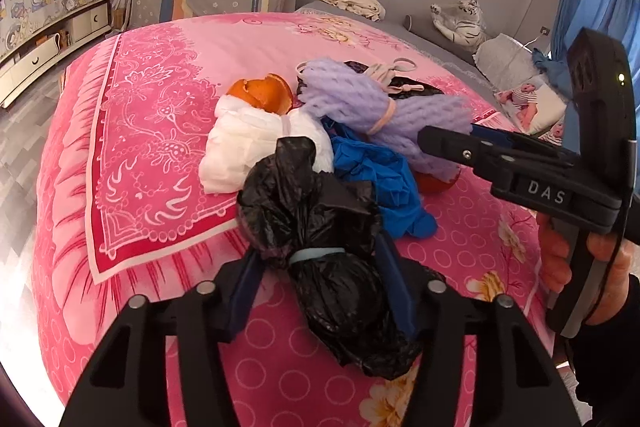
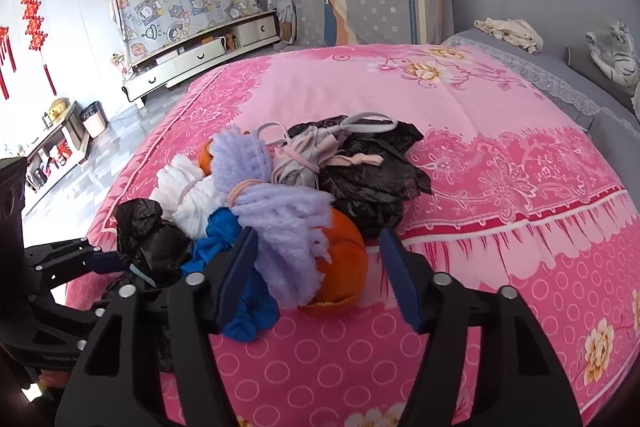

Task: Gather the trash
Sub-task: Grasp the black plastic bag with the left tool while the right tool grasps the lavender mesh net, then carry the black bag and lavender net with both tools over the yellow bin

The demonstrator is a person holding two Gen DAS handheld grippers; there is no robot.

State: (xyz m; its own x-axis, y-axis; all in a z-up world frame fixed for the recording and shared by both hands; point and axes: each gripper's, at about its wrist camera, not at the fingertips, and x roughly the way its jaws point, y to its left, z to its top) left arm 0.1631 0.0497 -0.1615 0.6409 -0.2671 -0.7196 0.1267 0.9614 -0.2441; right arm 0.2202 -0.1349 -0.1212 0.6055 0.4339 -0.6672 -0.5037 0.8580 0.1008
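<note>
Left wrist view: left gripper (image 1: pixel 320 291) straddles a black bag (image 1: pixel 320 247) tied at the waist with a pale band. Both blue pads sit against the bag's sides at the band, so the bag is clamped. Bag's long axis runs away from the camera, knotted top pointing up-left, fat end toward the lens. It lies on the near edge of the pink blanket (image 1: pixel 160 107). Behind it a white foam bundle (image 1: pixel 248 147), orange peel (image 1: pixel 260 93), a blue glove (image 1: pixel 380 179) and purple foam net (image 1: pixel 380 107), long axis upper-left to lower-right. Right gripper (image 1: pixel 444 143) comes in from the right, tip at the purple net's lower end; grip unclear here. A hand (image 1: pixel 580 267) holds its handle.

Right wrist view: right gripper (image 2: pixel 320 275) has purple net (image 2: pixel 288 227) and an orange peel (image 2: pixel 344 263) between its fingers. Left pad touches the net; right pad stands clear, so nothing is clamped. Net points toward the camera, flared end nearest. Blue glove (image 2: pixel 224 239) lies under the left finger. Black bag (image 2: pixel 148 235) far left, left gripper (image 2: pixel 108 261) on it. A second black bag (image 2: pixel 372 167) and grey cloth bundle (image 2: pixel 300 159) lie behind.
</note>
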